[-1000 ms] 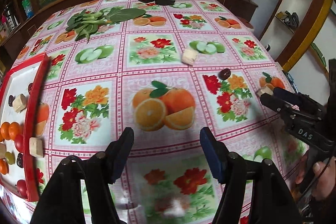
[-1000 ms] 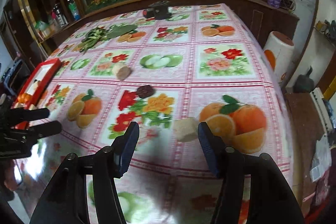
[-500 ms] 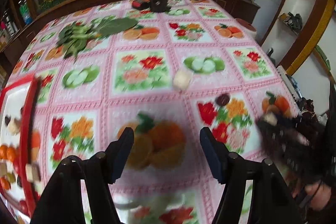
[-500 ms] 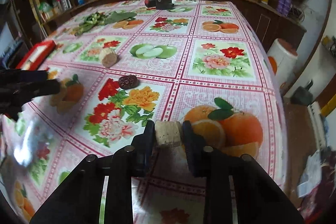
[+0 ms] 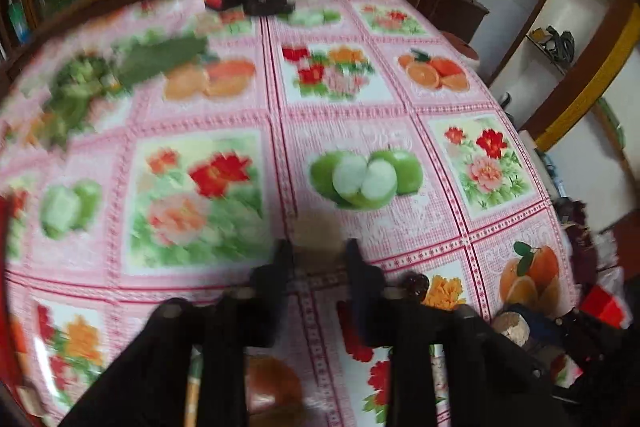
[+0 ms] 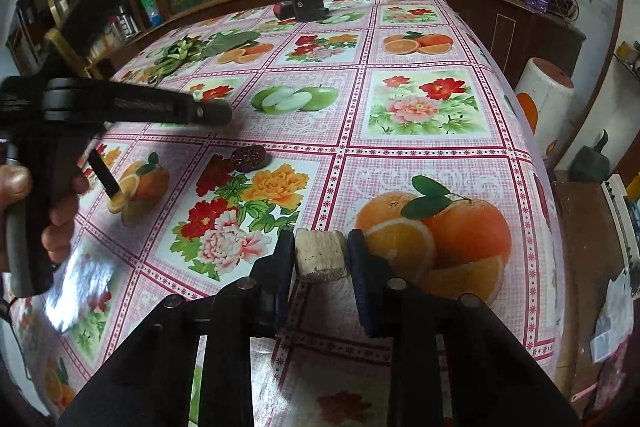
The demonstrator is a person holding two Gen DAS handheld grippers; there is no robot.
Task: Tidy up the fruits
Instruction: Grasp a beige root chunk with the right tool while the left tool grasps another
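Observation:
In the left wrist view my left gripper (image 5: 318,247) has its jaws closing on a beige chunk (image 5: 316,227) that rests on the flowered tablecloth (image 5: 400,131); the pads touch both its sides. My right gripper (image 6: 320,241) is shut on a second beige chunk (image 6: 320,259), just above the cloth beside a printed orange. A dark round fruit (image 6: 249,158) lies loose between the two grippers and also shows as the dark fruit (image 5: 416,285). In the right wrist view a hand holds the left gripper (image 6: 216,113), whose tip hides its chunk.
Green leafy vegetables (image 6: 192,53) lie at the far left. A black device (image 6: 306,5) stands at the far edge. A white and orange barrel (image 6: 544,95) stands off the table's right edge. A red tray's rim (image 5: 5,227) shows at the left.
My left gripper travelled forward across the table to the beige chunk and its jaws came together around it. My right gripper shut on its chunk and has kept hold, nearly still.

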